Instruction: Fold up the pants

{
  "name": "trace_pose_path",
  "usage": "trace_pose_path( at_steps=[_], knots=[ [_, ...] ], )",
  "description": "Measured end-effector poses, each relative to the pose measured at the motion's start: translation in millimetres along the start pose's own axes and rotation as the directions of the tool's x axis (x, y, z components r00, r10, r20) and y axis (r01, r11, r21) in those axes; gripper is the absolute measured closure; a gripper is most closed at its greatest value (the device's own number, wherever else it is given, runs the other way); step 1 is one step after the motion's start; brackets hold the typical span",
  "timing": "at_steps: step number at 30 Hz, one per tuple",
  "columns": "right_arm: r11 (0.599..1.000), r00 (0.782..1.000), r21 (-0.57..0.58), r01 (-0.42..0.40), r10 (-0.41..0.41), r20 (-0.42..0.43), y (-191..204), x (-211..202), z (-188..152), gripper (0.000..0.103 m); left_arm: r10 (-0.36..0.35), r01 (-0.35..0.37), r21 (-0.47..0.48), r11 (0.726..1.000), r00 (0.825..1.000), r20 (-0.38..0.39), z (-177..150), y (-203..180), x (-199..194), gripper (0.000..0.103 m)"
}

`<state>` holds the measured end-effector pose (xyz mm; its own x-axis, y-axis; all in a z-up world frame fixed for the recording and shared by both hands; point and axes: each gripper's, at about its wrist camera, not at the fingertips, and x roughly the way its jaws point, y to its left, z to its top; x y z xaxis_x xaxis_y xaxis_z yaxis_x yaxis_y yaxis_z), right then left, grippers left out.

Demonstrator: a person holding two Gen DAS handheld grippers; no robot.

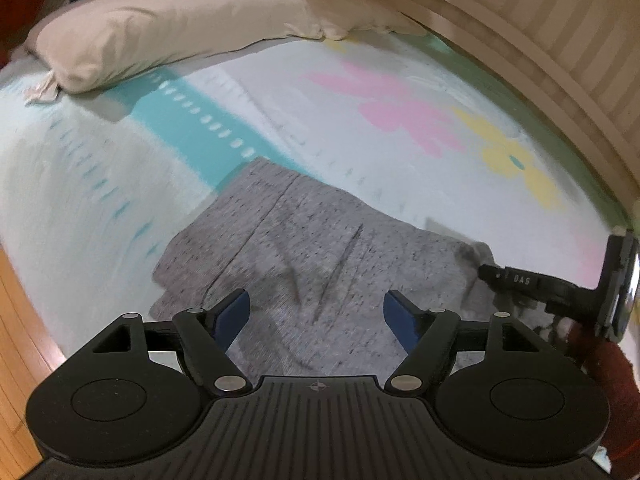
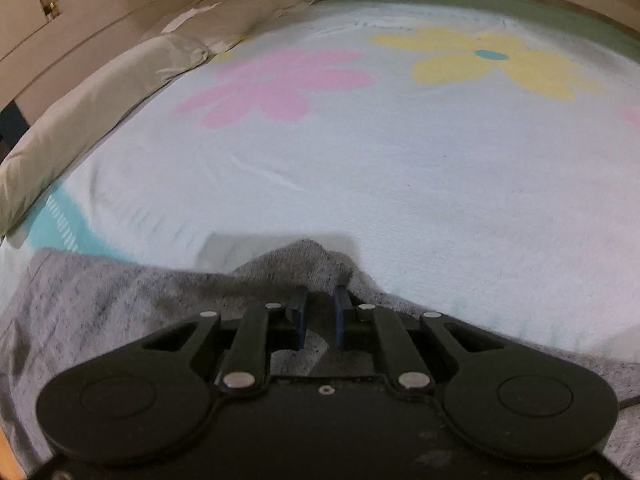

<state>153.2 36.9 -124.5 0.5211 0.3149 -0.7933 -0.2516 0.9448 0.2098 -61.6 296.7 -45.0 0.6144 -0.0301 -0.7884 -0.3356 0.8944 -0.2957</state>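
Note:
Grey speckled pants (image 1: 280, 232) lie flat on the bed, partly folded, with creases across the cloth. My left gripper (image 1: 317, 294) hovers just above their near part, jaws wide open, with only the flat cloth beneath its blue pads (image 1: 234, 312). At the right edge of the left wrist view my right gripper (image 1: 486, 273) pinches a raised, bunched corner of the pants. In the right wrist view the right gripper (image 2: 321, 292) stands with fingers close together and a fold of the grey pants (image 2: 120, 308) standing up between them.
The bed sheet (image 1: 360, 80) is pale with pink and yellow flowers and a teal band. A beige pillow (image 1: 160, 32) lies along the far left. A striped wooden bed frame (image 1: 560, 52) curves along the right. Wooden floor (image 1: 20, 320) shows at the left edge. A red sleeve (image 1: 612, 368) is beside the right gripper.

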Motion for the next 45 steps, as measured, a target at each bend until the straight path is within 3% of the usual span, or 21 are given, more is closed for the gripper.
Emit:
trace_pose_path(
  at_steps=[4,10,13,14,18,28,29,32,34,35,37,42,45],
  knots=[
    [0.999,0.999,0.001,-0.042,0.042,-0.002,0.7,-13.1,0.6,0.083,-0.006,0.006,-0.061,0.998,1.0,-0.008,-8.2,17.8,-6.2,0.03],
    [0.99,0.989,-0.04,-0.137,0.139,0.043,1.7,-57.1,-19.8,0.083,0.0,-0.01,-0.149,0.989,0.998,-0.069,-16.9,36.8,10.1,0.03],
    [0.982,0.982,-0.041,-0.183,0.185,0.048,-0.6,-80.1,-32.3,0.083,-0.018,-0.002,-0.194,0.981,0.995,-0.099,-17.8,41.3,26.4,0.025],
    [0.979,0.979,-0.042,-0.198,0.2,0.048,-0.6,-86.6,-36.4,0.083,-0.024,0.002,-0.207,0.978,0.994,-0.103,-17.5,42.5,31.6,0.019],
    [0.969,0.969,-0.058,-0.24,0.243,0.048,-1.0,-109.7,-50.3,0.083,-0.052,0.03,-0.209,0.977,0.993,-0.102,-14.5,41.2,40.1,0.001],
    [0.959,0.962,-0.091,-0.268,0.271,0.026,-4.4,-133.9,-73.8,0.083,-0.056,0.045,-0.216,0.975,0.998,-0.042,3.3,43.9,53.4,0.001],
    [0.959,0.962,-0.09,-0.269,0.272,0.024,-6.0,-135.6,-75.3,0.083,-0.048,0.038,-0.212,0.977,0.998,-0.043,3.4,42.3,52.9,0.004],
    [0.958,0.961,-0.09,-0.271,0.274,0.022,-10.1,-141.2,-77.6,0.083,0.027,-0.034,-0.181,0.983,0.999,-0.041,2.8,34.8,48.1,0.045],
    [0.958,0.961,-0.093,-0.272,0.276,0.023,-12.8,-145.4,-78.0,0.083,0.01,-0.017,-0.177,0.984,0.999,-0.045,3.7,33.8,45.3,0.059],
    [0.957,0.96,-0.092,-0.275,0.278,0.022,-14.8,-147.8,-78.1,0.083,-0.025,0.017,-0.187,0.982,0.999,-0.041,3.4,34.6,43.9,0.073],
    [0.958,0.96,-0.087,-0.275,0.278,0.022,-19.1,-151.4,-77.7,0.083,-0.034,0.028,-0.188,0.982,0.999,-0.029,1.9,30.7,41.0,0.076],
    [0.963,0.965,-0.084,-0.255,0.259,0.032,-36.3,-164.8,-78.7,0.083,-0.005,0.007,-0.026,1.0,0.997,0.078,0.6,-15.2,9.9,0.079],
    [0.971,0.972,-0.053,-0.231,0.233,0.036,-53.8,-170.6,-79.8,0.083,-0.054,0.045,0.064,0.997,0.986,0.159,-1.7,-50.5,-20.6,0.079]
  ],
)
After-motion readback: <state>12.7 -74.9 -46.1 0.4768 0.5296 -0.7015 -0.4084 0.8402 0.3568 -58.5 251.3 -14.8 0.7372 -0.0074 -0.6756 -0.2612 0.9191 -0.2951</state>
